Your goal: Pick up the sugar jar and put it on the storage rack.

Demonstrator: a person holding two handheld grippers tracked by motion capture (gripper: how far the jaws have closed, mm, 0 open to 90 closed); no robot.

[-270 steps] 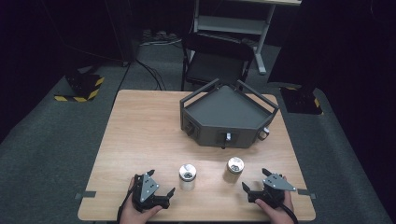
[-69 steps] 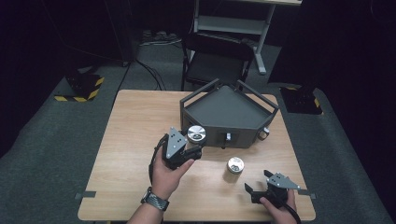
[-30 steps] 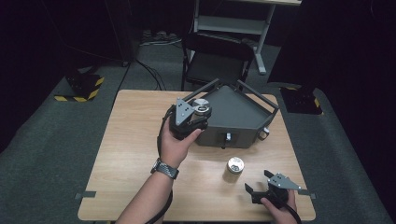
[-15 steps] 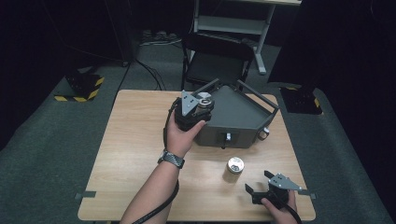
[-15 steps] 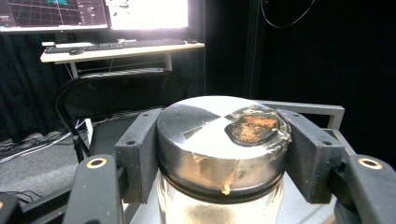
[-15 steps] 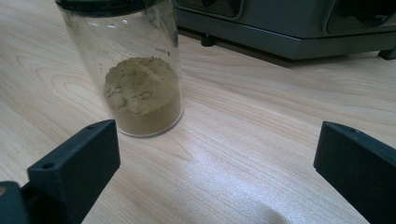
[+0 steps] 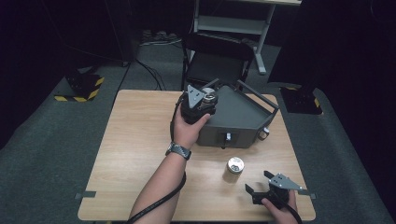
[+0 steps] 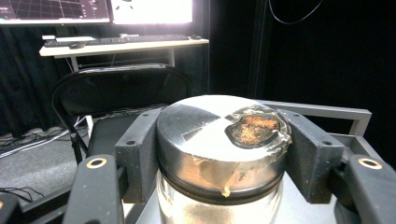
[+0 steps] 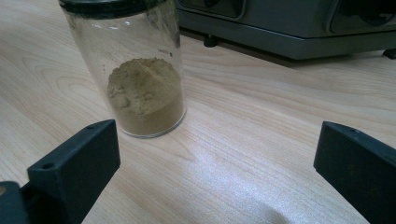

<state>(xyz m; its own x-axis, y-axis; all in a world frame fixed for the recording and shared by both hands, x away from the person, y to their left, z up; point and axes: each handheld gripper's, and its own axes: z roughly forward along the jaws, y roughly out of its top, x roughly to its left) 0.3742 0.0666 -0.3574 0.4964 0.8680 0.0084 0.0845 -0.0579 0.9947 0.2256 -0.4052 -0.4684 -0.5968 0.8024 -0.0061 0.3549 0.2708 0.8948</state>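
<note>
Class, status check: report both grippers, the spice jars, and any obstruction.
Left gripper shut on held jar, over grey tray. Right gripper open, empty. Second jar on table. No obstruction.

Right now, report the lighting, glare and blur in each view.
High view: lit wooden table, dark surroundings. Left gripper view: overexposed monitors, sheen on the held jar's metal lid, blurred near jaws. Right gripper view: soft glare on the wood beside the powder jar.

Bare tabletop [image 7: 135,140] lies open left of the grey scale [image 7: 238,116], whose raised bars [image 7: 259,95] fence its back edge, while a powder jar [image 7: 235,166] stands before the right gripper [image 7: 266,184].
</note>
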